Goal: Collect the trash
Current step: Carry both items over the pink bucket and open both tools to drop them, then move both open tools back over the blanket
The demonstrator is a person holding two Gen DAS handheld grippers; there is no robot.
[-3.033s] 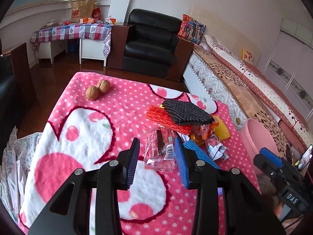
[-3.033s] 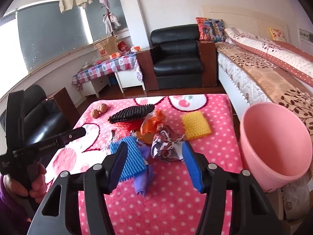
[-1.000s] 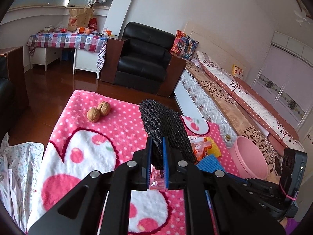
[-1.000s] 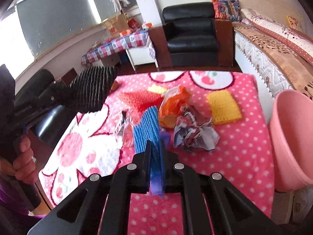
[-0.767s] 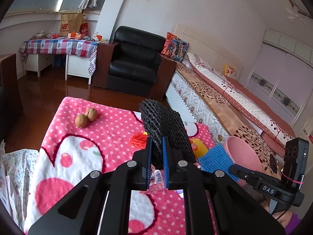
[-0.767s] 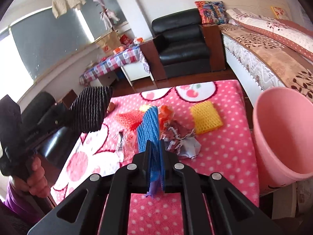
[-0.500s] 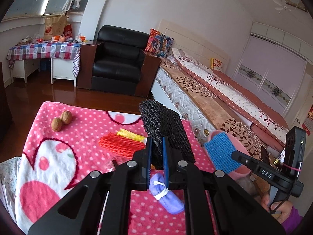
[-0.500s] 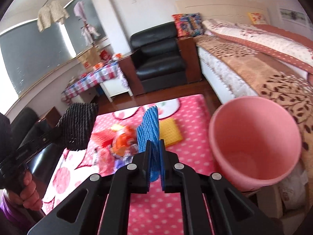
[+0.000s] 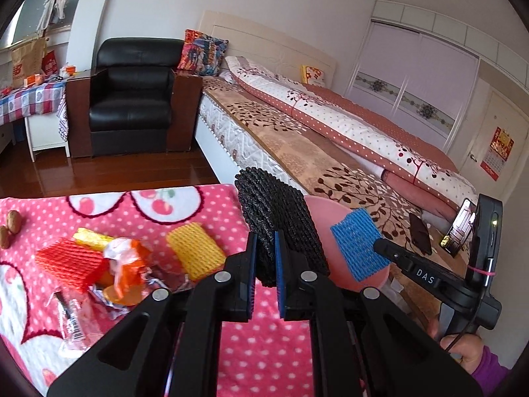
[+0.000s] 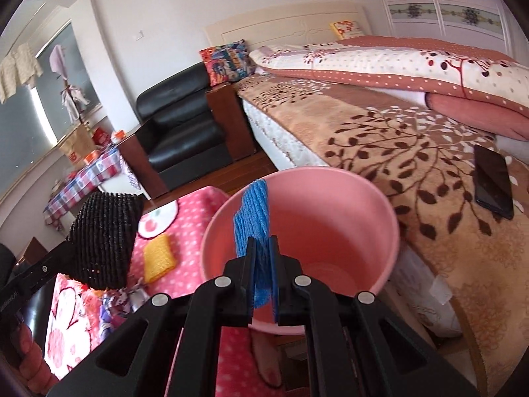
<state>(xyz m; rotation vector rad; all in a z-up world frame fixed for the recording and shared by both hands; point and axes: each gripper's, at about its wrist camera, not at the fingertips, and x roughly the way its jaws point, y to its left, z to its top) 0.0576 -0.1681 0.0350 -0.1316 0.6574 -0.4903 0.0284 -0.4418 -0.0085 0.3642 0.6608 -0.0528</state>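
Left tool (image 9: pixel 264 258) and right tool (image 10: pixel 263 264) both clamped, raised

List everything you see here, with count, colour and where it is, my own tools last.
Bucket: one, pink, beside the table by the bed.
Black foam net: one, in the left tool.
Blue foam net: one, in the right tool, over the bucket.
Yellow foam net: one, on the pink blanket.
Red foam net: one, on the blanket.
Orange wrapper: one, beside the red net.
Walnuts: two, brown, far left edge.
Phone: one, black, on the bed.
Armchair: one, black, by the wall.
Left tool: shut.
Right tool: shut.
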